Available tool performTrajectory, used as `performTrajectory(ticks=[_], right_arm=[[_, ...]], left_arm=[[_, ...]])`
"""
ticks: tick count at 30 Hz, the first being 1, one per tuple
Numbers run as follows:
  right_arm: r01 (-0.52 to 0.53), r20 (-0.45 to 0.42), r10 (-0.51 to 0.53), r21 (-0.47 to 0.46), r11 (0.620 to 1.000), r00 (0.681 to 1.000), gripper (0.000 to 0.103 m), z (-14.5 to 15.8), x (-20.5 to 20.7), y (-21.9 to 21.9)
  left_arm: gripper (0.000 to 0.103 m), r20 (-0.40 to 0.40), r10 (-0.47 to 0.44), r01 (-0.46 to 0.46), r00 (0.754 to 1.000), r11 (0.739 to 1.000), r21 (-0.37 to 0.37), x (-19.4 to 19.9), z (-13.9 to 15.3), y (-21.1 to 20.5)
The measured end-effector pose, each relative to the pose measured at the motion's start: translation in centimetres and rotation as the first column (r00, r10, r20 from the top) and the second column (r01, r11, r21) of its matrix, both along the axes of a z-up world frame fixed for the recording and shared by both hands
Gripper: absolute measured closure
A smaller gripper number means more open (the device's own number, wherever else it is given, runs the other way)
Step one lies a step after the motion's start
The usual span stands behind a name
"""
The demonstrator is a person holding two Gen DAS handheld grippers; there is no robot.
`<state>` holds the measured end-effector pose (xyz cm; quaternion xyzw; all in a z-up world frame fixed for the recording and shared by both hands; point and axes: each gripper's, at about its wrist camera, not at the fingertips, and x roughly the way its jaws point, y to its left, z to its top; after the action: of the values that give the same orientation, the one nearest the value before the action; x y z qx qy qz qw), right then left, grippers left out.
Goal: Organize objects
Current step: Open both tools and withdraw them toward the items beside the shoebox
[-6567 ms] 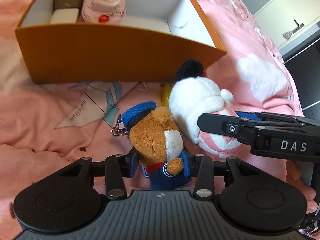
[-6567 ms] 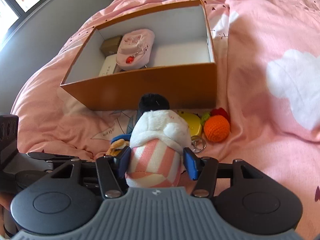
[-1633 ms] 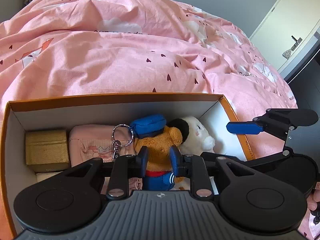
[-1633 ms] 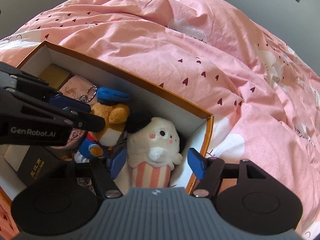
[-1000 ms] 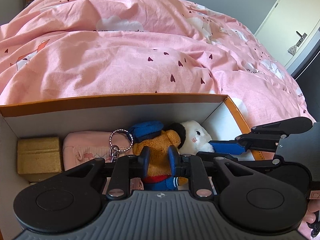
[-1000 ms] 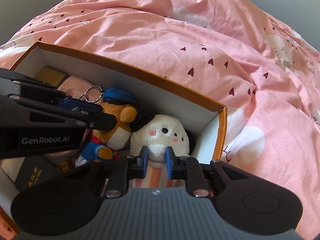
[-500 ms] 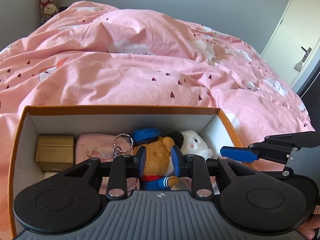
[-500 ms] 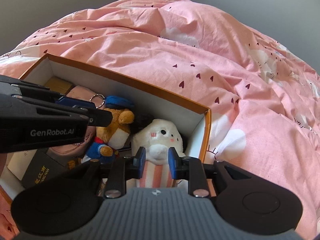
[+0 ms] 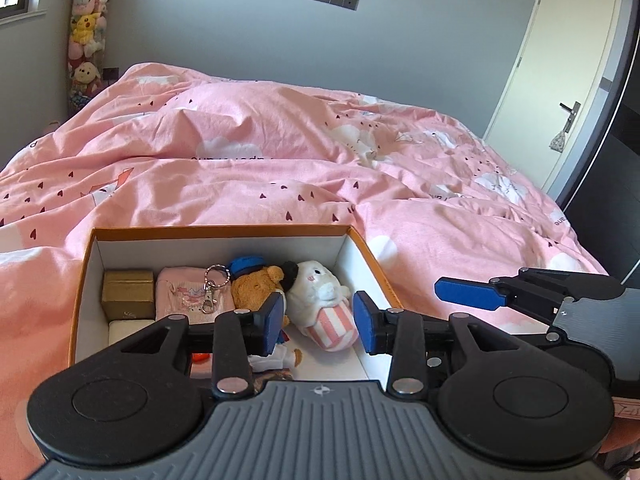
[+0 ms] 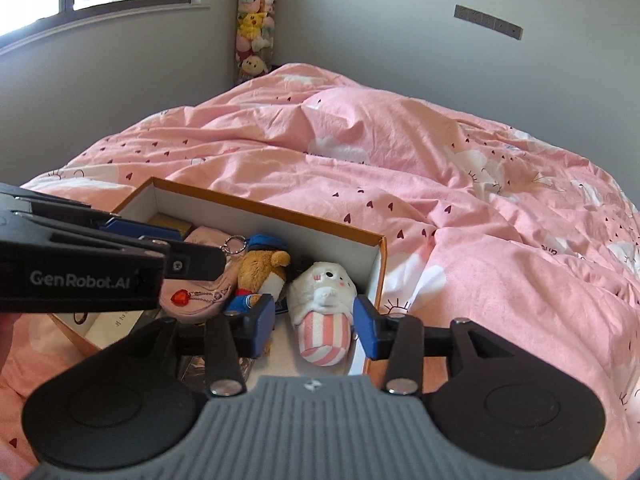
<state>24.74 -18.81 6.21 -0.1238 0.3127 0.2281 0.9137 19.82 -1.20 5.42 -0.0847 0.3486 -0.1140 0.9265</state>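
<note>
An orange box (image 9: pixel 216 230) with white inside lies on the pink bed. In it lie a brown bear plush with a blue cap (image 9: pixel 256 286) and a white plush with a pink striped body (image 9: pixel 326 308), side by side at the right end. My left gripper (image 9: pixel 319 324) is open and empty above the box's near side. My right gripper (image 10: pixel 314 330) is open and empty, raised over the white plush (image 10: pixel 324 308); the bear (image 10: pixel 262 274) lies to its left. The left gripper's body also shows in the right wrist view (image 10: pixel 92 268).
The box also holds a gold box (image 9: pixel 128 294), a pink pouch (image 9: pixel 188 296) with a keyring, a white item and a dark booklet. A red heart charm (image 10: pixel 181 297) lies on the pouch. The pink duvet (image 9: pixel 320 184) surrounds the box. A door (image 9: pixel 560 92) stands at the right.
Both grippers have opened, letting go of the bear and the white plush, which now lie in the box. Both grippers have pulled up and back from the box.
</note>
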Motion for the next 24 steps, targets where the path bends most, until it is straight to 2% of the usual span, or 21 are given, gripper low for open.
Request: performTrajectory(ticks=[4, 9, 12, 18, 24], right_arm=[[0.033, 0.033, -0.034, 0.033, 0.999, 0.999, 0.052, -0.2, -3.2, -1.6], [0.073, -0.008, -0.072, 0.068, 0.995, 0.997, 0.052, -1.5, -6.4, -3.4], [0.115, -0.05, -0.112, 0.058, 0.992, 0.992, 0.042, -2.7, -7.5, -4.3], [0.183, -0.116, -0.179, 0.026, 0.983, 0.977, 0.042, -5.5, -7.8, -5.5], [0.212, -0.221, -0.2, 0.033, 0.977, 0.954, 0.042, -8.2, -6.4, -6.5]], left_arm=[[0.056, 0.005, -0.028, 0.028, 1.0, 0.999, -0.036, -2.5, 0.2, -0.2], [0.056, -0.013, -0.069, 0.068, 0.998, 0.996, -0.065, -4.9, -1.2, -0.9], [0.056, -0.044, -0.08, 0.077, 0.996, 0.995, -0.071, -5.8, -2.7, -1.4], [0.056, -0.141, -0.083, 0.075, 0.986, 0.995, -0.06, -6.1, -6.0, -2.0], [0.056, -0.225, -0.077, 0.064, 0.971, 0.996, -0.063, -6.0, -8.8, -1.9]])
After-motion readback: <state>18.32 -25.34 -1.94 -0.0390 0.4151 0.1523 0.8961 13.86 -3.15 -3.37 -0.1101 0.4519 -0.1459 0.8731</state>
